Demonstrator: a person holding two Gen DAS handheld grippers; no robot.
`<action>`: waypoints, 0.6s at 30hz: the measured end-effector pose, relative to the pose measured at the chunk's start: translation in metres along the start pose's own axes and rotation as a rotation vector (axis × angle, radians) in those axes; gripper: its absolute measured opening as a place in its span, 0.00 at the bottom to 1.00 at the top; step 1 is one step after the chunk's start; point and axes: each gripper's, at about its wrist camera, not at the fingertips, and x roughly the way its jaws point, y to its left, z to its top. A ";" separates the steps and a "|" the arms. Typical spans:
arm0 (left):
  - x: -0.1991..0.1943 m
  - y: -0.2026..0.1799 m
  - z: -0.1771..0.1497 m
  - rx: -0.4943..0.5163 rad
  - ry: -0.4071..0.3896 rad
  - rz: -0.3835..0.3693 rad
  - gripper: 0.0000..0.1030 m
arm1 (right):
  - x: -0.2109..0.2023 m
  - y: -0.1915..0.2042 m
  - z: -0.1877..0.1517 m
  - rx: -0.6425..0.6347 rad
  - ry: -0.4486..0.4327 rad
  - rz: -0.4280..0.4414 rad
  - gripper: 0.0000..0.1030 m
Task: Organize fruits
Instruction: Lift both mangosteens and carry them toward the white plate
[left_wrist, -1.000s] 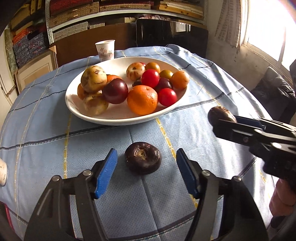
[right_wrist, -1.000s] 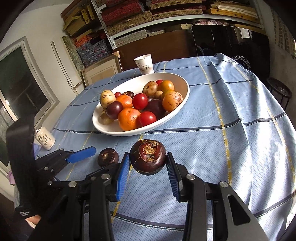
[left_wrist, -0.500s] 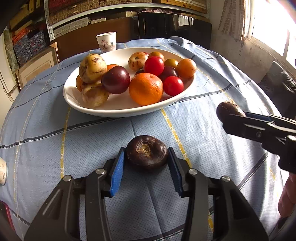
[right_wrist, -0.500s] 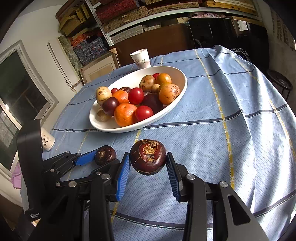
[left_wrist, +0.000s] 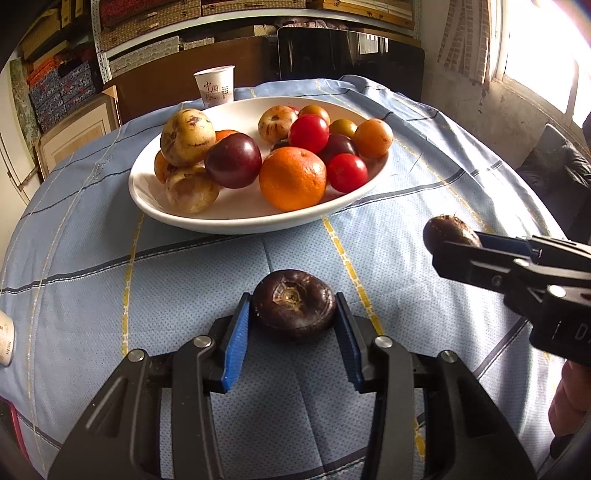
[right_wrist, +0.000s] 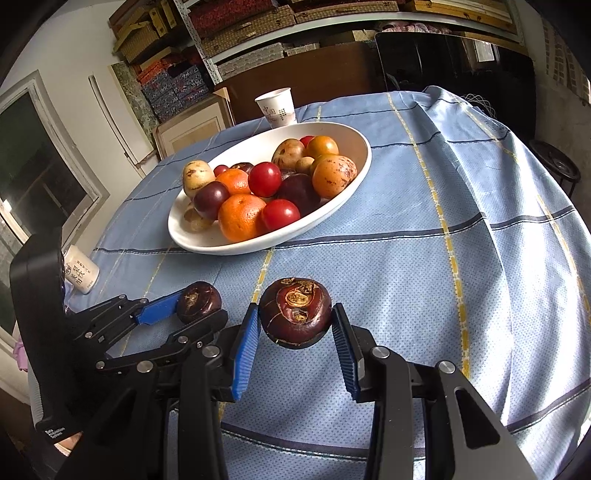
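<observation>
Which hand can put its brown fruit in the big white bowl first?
Probably the right gripper. Its water chestnut is clamped and looks lifted off the cloth. The left gripper has only just closed on its dark chestnut, which rests on the tablecloth. Both are similarly near the bowl.

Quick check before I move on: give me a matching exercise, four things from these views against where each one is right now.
1. paper cup
2. large orange
3. reddish chestnut
4. flatter dark chestnut

A. in the white bowl
B. between the left gripper pads
C. behind the bowl
D. between the right gripper pads

Pairs: 1-C, 2-A, 3-D, 4-B
</observation>
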 end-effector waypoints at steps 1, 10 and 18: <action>-0.001 0.002 0.000 -0.012 0.000 -0.004 0.41 | 0.000 0.000 0.000 -0.001 0.001 0.002 0.39; -0.029 0.013 -0.009 -0.090 -0.042 -0.004 0.41 | 0.003 0.015 -0.008 -0.075 -0.005 -0.020 0.39; -0.078 0.041 -0.025 -0.190 -0.080 -0.002 0.41 | -0.012 0.045 -0.014 -0.157 -0.035 0.005 0.39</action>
